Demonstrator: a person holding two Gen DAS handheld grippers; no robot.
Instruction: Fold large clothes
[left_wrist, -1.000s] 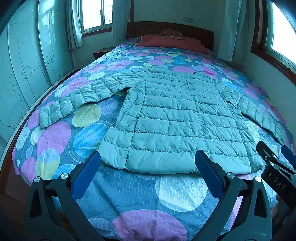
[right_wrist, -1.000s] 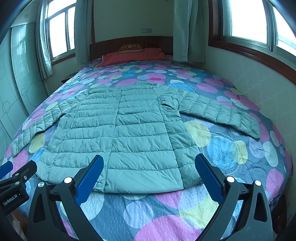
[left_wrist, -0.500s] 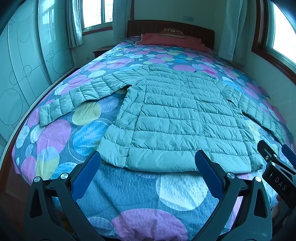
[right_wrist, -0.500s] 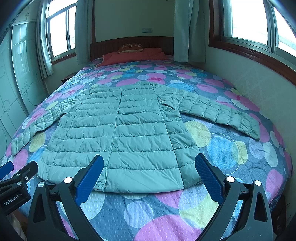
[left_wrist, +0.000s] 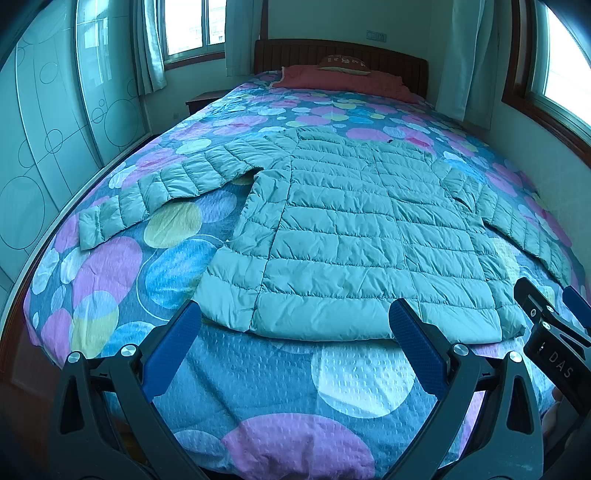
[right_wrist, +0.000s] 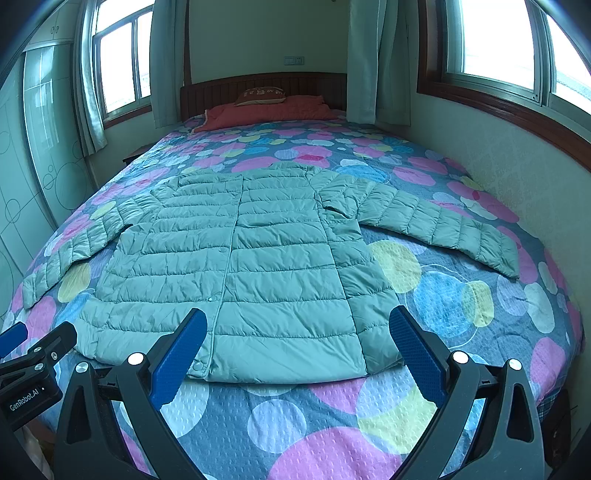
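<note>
A pale green quilted puffer jacket (left_wrist: 354, 236) lies flat, sleeves spread, on a circle-patterned bed (left_wrist: 354, 373), likely light, soft and slippery, best pinched at hem corners or cuffs, while the left gripper (left_wrist: 295, 343) and right gripper (right_wrist: 299, 343) hover wide open, empty.

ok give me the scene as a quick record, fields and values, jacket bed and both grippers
jacket: green quilted, spread flat, front closed, both sleeves out to the sides
bed: spotted cover, jacket lies on it, hem toward the cameras
pillow: at the headboard end, apart from the jacket
left gripper: open, near the hem, holding nothing
right gripper: open, near the hem, holding nothing
fold: not yet begun
</note>
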